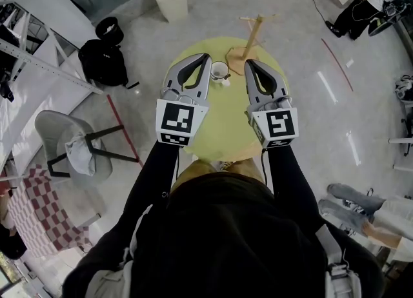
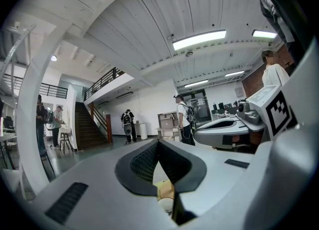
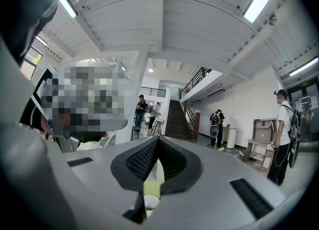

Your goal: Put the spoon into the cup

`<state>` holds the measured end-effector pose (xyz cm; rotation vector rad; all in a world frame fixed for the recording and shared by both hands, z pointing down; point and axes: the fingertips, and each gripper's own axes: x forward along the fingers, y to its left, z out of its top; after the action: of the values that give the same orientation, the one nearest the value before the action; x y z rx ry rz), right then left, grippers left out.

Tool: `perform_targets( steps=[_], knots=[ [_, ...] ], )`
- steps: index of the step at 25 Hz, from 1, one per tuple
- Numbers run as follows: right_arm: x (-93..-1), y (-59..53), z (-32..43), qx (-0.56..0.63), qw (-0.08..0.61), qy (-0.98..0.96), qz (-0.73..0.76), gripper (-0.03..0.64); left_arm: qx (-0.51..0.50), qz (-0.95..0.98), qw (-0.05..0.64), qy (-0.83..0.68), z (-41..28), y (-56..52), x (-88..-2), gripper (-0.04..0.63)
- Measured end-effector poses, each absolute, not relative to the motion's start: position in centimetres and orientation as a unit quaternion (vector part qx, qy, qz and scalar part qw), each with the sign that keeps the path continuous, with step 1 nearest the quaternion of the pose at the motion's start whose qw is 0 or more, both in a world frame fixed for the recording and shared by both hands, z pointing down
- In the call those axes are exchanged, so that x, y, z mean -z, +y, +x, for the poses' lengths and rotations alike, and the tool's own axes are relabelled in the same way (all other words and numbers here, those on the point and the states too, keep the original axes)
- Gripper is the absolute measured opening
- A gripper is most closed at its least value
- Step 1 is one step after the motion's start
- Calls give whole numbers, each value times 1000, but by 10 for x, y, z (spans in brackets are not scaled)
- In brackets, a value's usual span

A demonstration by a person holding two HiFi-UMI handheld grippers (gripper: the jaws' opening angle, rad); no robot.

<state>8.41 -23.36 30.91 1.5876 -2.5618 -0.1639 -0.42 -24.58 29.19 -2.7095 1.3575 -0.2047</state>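
The left gripper (image 1: 206, 57) and right gripper (image 1: 249, 64), both clenched shut on nothing, are flanking the white cup (image 1: 220, 69) sitting on the yellow table (image 1: 222, 117), with a wooden stand (image 1: 250, 35) rising just behind it and the spoon too small to make out.

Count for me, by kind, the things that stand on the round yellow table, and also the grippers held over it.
Cup: 1
Wooden stand: 1
Grippers: 2 (left gripper, right gripper)
Total: 4
A spoon cannot be made out on the table from the head view.
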Motion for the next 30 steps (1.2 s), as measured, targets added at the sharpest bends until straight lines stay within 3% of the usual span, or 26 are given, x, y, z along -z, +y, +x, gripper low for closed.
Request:
perform_targets(
  steps=[30],
  knots=[
    [-308,-238,93,52,59,-836,543,26,68,-889,54,449,-3,-250,-292,15]
  ],
)
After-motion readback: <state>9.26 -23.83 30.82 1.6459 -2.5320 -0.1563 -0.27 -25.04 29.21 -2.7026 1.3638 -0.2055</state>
